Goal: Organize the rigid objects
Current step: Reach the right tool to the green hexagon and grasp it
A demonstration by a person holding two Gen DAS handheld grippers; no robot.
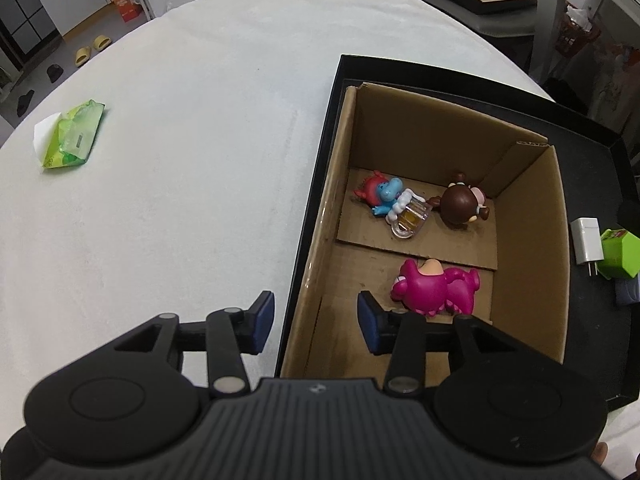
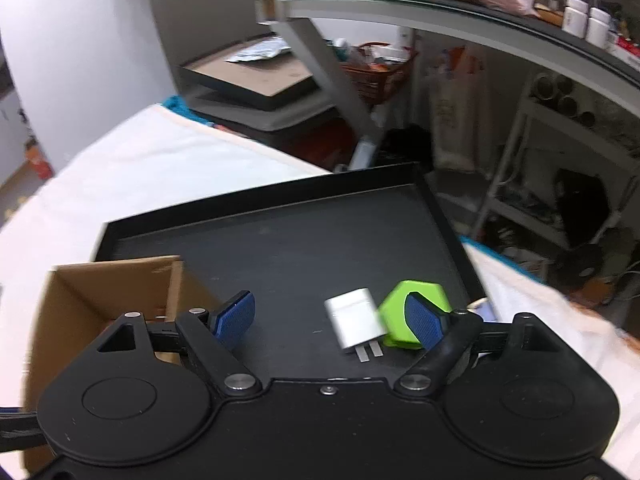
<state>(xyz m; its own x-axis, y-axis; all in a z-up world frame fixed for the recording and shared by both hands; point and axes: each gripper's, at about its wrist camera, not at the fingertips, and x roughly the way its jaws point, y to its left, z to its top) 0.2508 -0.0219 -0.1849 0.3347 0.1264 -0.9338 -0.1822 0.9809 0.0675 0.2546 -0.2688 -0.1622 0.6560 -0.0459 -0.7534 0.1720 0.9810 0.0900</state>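
Brown cardboard box (image 1: 524, 240) on black tray (image 2: 304, 240) holds three toy figures; both tongs, left (image 1: 316, 322) and right (image 2: 332, 320), spread wide, empty.

Toy figures (image 1: 436, 286) lying in carton (image 1: 528, 216)

both wrist views downward, sharing tray (image 2: 280, 248)

Green wipes pack (image 1: 72, 135) on white cloth (image 1: 192, 140); yellow slippers (image 1: 93, 50) on floor — orange carton (image 1: 126, 4) nr wall.
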